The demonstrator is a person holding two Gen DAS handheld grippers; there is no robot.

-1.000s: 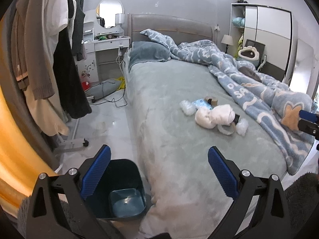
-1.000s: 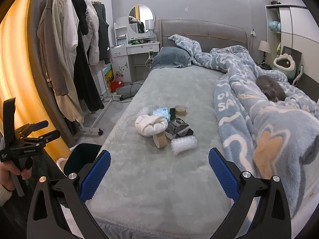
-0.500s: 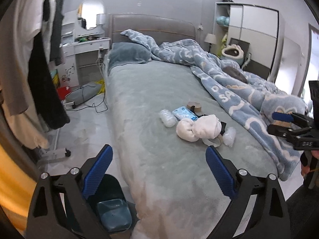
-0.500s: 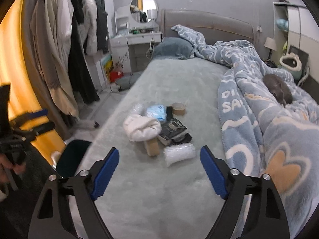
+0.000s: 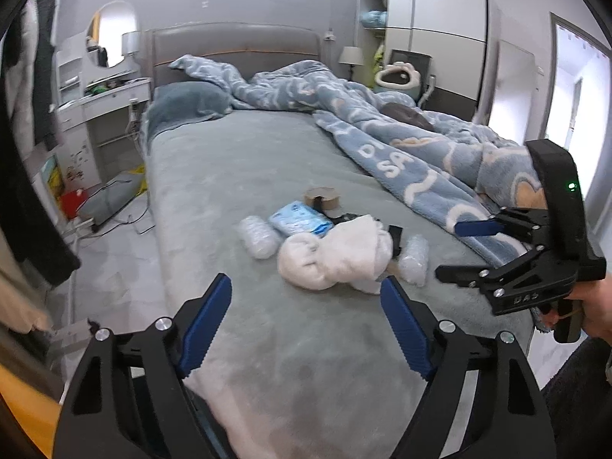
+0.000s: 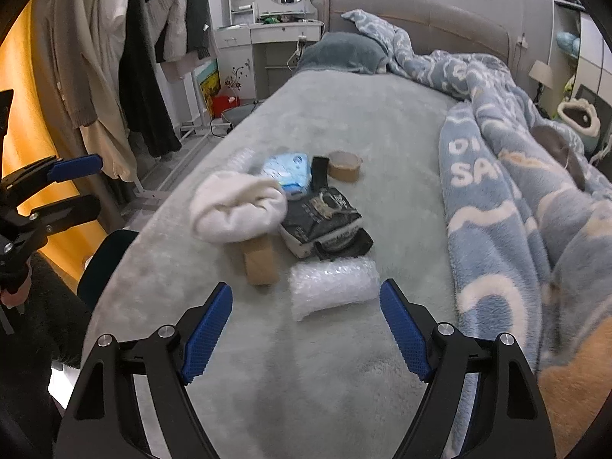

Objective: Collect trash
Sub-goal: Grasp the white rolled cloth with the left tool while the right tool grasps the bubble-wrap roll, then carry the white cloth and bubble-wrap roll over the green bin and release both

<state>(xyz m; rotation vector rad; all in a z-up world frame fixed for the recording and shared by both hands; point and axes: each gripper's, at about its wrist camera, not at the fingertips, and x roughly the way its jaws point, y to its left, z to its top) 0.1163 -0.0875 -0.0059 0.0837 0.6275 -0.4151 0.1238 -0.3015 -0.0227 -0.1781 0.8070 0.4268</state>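
Note:
A heap of clutter lies on the grey-green bed (image 6: 344, 114): a rolled white cloth (image 6: 237, 210) (image 5: 336, 256), a bubble-wrap roll (image 6: 332, 285) (image 5: 413, 260), a second bubble-wrap roll (image 5: 258, 235), a blue tissue pack (image 6: 287, 170) (image 5: 300, 222), a black packet (image 6: 321, 218), a brown tape roll (image 6: 344, 166) (image 5: 323, 197) and a cardboard tube (image 6: 260, 260). My right gripper (image 6: 306, 329) is open just short of the bubble-wrap roll. My left gripper (image 5: 306, 329) is open, in front of the white cloth. Both are empty.
A dark bin (image 6: 103, 260) stands on the floor at the bed's left side. A blue patterned blanket (image 6: 516, 191) covers the bed's right half, with a grey cat (image 6: 558, 149) on it. Coats (image 6: 114, 57) hang at left. A dresser (image 6: 267, 49) stands beyond.
Both grippers have moved in toward the heap on the bed. The left view has swung right, off the bin. Both stay open.

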